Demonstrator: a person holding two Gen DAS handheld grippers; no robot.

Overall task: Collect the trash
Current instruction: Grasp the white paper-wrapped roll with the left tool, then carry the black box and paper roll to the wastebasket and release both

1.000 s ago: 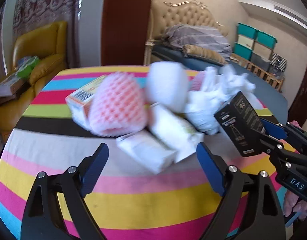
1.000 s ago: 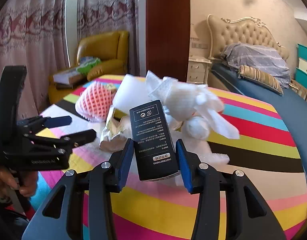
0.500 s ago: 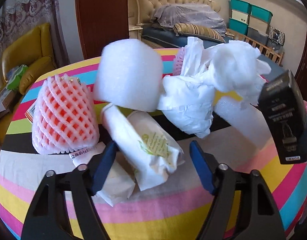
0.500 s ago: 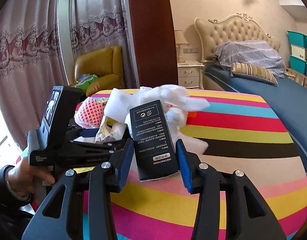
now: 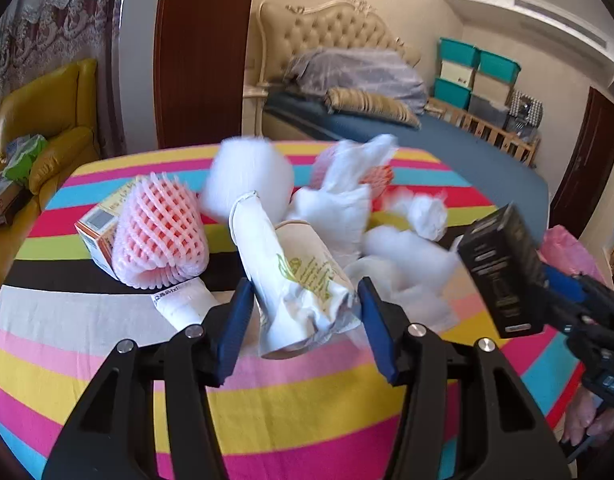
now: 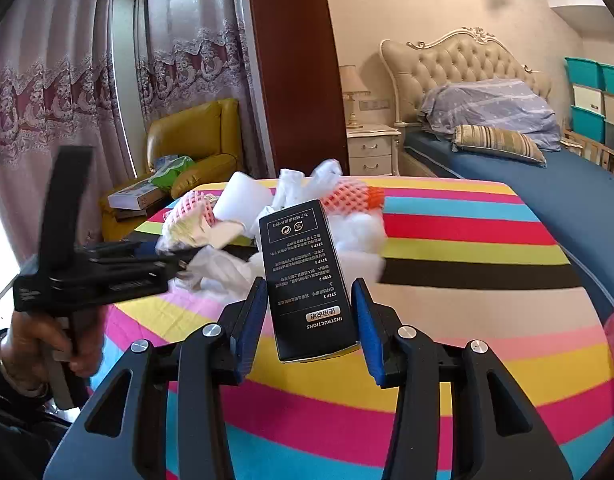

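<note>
A pile of trash lies on the round striped table [image 5: 267, 400]: pink foam fruit nets [image 5: 159, 232], a white foam block [image 5: 251, 176], crumpled white tissues [image 5: 347, 204], a small orange carton [image 5: 99, 224]. My left gripper [image 5: 303, 312] is shut on a crumpled white paper wrapper with green print [image 5: 299, 276], held a little off the table. My right gripper [image 6: 309, 312] is shut on a black box with white instructions [image 6: 307, 276], held above the table's near edge. The box also shows at the right of the left wrist view [image 5: 503, 268].
A yellow armchair [image 6: 195, 140] with boxes on it stands left of the table. A bed [image 6: 547, 184] with a tufted headboard lies behind it. A pink bag [image 5: 567, 248] shows beyond the table's right edge. Teal storage bins [image 5: 475, 72] are stacked at the far wall.
My left gripper moved in to the pile and closed on the white paper wrapper, lifting it slightly. My right gripper drew back from the pile, still holding the black box.
</note>
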